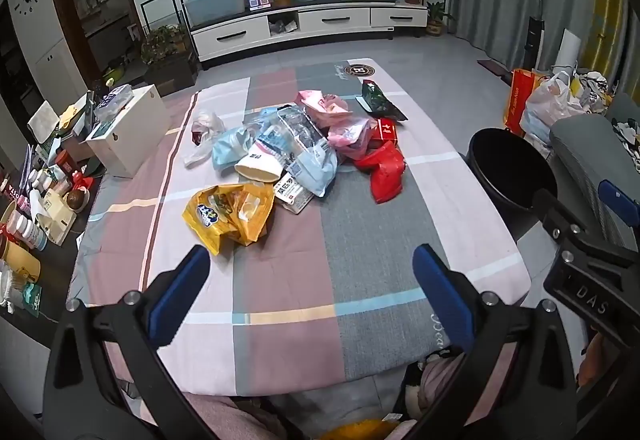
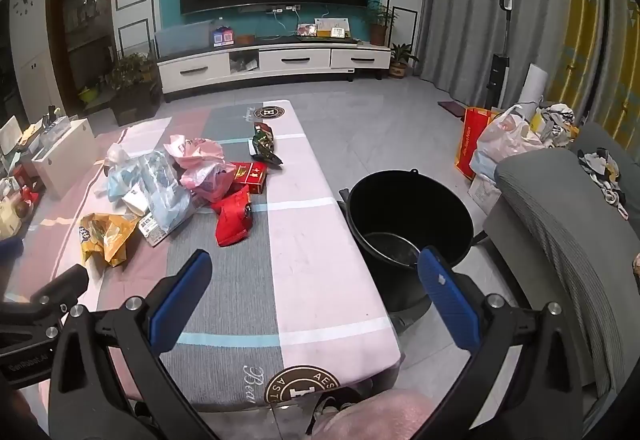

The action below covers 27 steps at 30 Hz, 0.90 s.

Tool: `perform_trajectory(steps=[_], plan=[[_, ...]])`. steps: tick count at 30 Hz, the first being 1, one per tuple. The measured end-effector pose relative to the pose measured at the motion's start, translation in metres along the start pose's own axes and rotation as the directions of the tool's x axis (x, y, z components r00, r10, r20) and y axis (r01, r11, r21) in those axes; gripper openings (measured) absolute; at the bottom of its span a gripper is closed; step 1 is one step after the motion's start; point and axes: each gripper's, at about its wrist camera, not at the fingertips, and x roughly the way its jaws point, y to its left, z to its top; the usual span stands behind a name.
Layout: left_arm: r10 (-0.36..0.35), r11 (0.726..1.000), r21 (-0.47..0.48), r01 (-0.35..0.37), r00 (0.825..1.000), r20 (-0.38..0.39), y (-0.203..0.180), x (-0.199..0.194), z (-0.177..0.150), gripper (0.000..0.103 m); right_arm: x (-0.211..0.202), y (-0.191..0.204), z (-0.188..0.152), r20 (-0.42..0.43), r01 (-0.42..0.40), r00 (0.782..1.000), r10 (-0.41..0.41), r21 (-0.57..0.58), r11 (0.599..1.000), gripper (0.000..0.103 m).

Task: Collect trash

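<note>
Both grippers hang over the near edge of the table point(image 1: 400, 240), left gripper point(image 1: 308, 280) and right gripper point(image 2: 316, 280), jaws wide apart with nothing between them. Trash sits in a heap mid-table: yellow bag point(image 1: 228, 216) nearest, blue bag point(image 1: 316, 168), pink bag point(image 1: 332, 112), red bag point(image 1: 384, 168), red box point(image 1: 386, 130), and what looks like a green wrapper point(image 1: 376, 98) at the far side. Black bucket point(image 2: 408, 212) stands on the floor just right of the table.
</note>
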Motion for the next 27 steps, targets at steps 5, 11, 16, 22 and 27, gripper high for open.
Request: perform_trajectory(steps=[5,11,16,22,27], plan=[[0.001,1.000,-0.002,-0.001,1.000,-0.003,0.0005,0.0008,-0.0001,0.101,0.0000,-0.0008,0.0000,0.000,0.000,1.000,0.000,0.005,1.000,0.100],[0.001,1.000,0.001,-0.001,1.000,-0.009,-0.0047,-0.0011,0.0013,0.101,0.0020,-0.0008,0.0000,0.000,-0.001,1.000,0.001,0.007,1.000,0.100],[0.000,1.000,0.001,0.000,1.000,-0.005,-0.0048,-0.0009,0.0000,0.101,0.0021,-0.0003,-0.0003,-0.002,-0.002,1.000,0.002,0.007,1.000,0.100],[-0.008,1.000,0.001,0.008,1.000,-0.014,-0.0037,0.0057,-0.0005,0.101,0.0044,0.0016,-0.0032,-0.003,0.000,1.000,0.000,0.008,1.000,0.100],[-0.013,1.000,0.005,0.013,1.000,-0.013,-0.0046,0.0068,-0.0012,0.101,0.0047,0.0011,-0.0033,-0.003,0.001,1.000,-0.001,0.009,1.000,0.100]])
